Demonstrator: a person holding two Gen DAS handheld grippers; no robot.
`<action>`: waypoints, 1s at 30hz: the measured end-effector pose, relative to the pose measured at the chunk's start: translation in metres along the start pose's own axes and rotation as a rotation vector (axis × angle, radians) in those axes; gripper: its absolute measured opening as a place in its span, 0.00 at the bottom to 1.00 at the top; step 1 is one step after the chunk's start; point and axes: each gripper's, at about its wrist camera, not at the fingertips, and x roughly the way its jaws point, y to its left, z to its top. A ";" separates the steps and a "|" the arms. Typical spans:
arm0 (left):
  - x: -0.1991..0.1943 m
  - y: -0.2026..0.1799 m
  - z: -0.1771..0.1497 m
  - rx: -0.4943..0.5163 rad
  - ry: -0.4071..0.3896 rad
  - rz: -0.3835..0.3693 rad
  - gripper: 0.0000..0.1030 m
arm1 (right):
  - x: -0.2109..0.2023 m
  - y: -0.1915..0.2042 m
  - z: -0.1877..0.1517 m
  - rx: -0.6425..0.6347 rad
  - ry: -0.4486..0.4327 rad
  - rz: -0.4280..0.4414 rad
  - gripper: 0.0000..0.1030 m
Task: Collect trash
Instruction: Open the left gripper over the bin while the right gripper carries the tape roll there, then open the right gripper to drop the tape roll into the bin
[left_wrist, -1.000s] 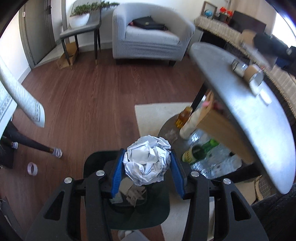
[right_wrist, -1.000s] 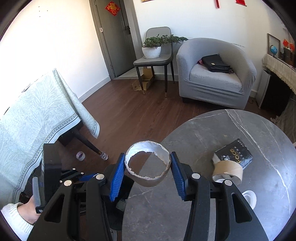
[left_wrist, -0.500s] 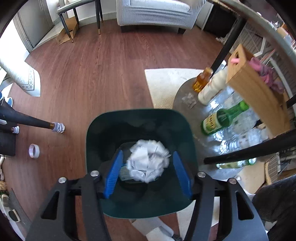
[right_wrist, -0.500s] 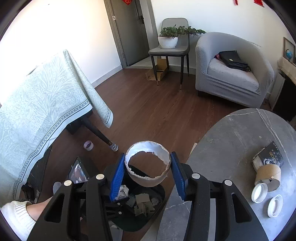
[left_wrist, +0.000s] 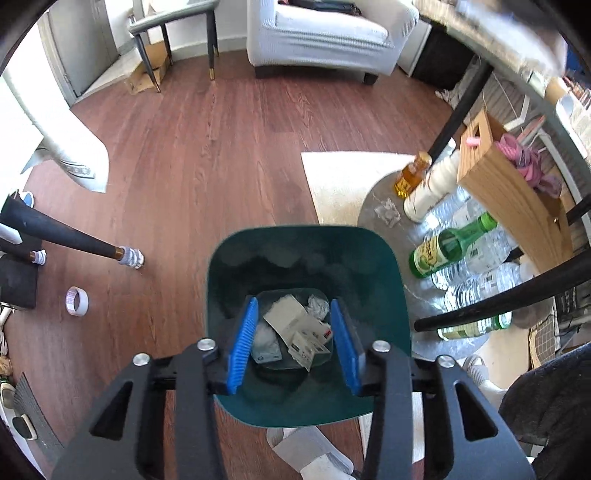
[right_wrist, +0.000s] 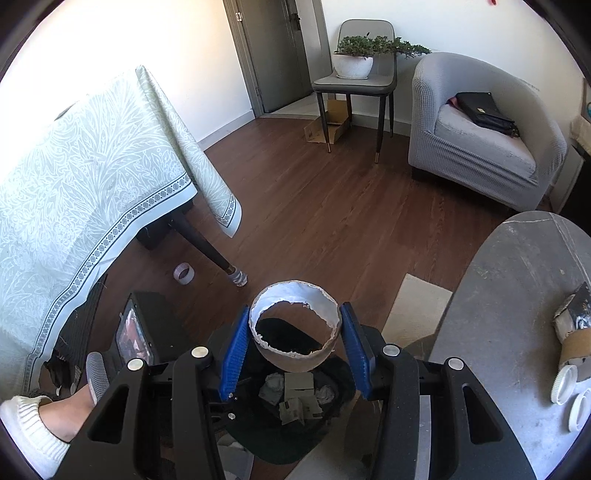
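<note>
While the torn cardboard ring (right_wrist: 294, 326) is gripped by the right gripper (right_wrist: 294, 345) above the bin (left_wrist: 384, 266), a miss is risked if released off-centre; the left gripper (left_wrist: 293, 345) is closing, empty.

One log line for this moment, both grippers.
left gripper: empty, closing, over bin | right gripper: holds tape core above bin

A torn cardboard ring (right_wrist: 294, 328) hangs above the green bin (left_wrist: 388, 266) (crumpled paper (left_wrist: 295, 332) inside).
</note>
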 end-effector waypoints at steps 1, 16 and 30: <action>-0.003 0.002 0.001 -0.006 -0.009 0.000 0.39 | 0.004 0.002 -0.001 0.003 0.009 0.007 0.48; -0.093 0.038 0.018 -0.159 -0.290 -0.006 0.14 | 0.090 0.027 -0.039 -0.009 0.209 0.010 0.48; -0.147 0.017 0.031 -0.130 -0.443 -0.030 0.13 | 0.180 0.047 -0.113 -0.126 0.427 -0.052 0.49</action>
